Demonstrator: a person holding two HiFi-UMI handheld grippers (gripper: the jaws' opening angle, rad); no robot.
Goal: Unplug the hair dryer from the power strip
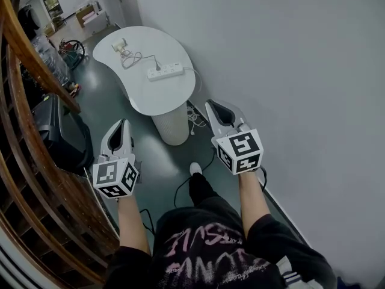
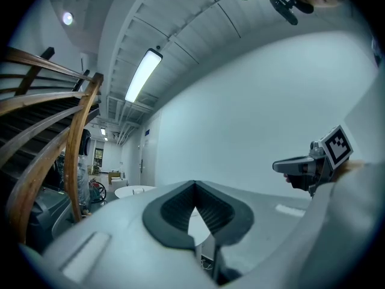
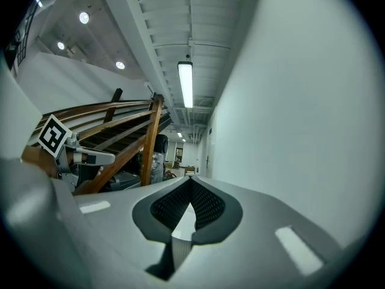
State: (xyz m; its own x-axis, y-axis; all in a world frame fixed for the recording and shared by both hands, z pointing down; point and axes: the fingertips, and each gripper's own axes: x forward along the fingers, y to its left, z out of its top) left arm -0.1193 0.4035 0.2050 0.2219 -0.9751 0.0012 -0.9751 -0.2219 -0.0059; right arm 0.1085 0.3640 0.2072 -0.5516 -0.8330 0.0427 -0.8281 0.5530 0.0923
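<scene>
I see a smooth, matte pale grey wall (image 1: 289,53) filling the right side of the head view, and a dark green-grey floor (image 1: 114,101) with a dull sheen running away along it into a corridor. Along the left curves a wooden stair railing (image 1: 36,71), varnished brown, with slanted slats under a rounded handrail.

Ahead of me stands a white table (image 1: 150,98) with a glossy, bean-shaped top on a pale cylindrical pedestal (image 1: 172,127). It sits close to the wall, and loose cables lie on the floor at its base.

My two grippers are held level, well short of the table. Each is grey moulded plastic with a marker cube behind it. The left gripper (image 1: 123,124) has its jaws closed tip to tip on nothing, and the dark ribbed pads leave only a small wedge-shaped gap behind the tips. The right gripper (image 1: 212,105) is the same, jaws together and empty.

On the near half of the tabletop lies the power strip (image 1: 165,72), a long white bar set slightly askew. The hair dryer (image 1: 122,44), small and cream-coloured, rests on the far end of the table. Its thin looping cord (image 1: 141,58) leads to the strip, where its plug sits in the left end.
</scene>
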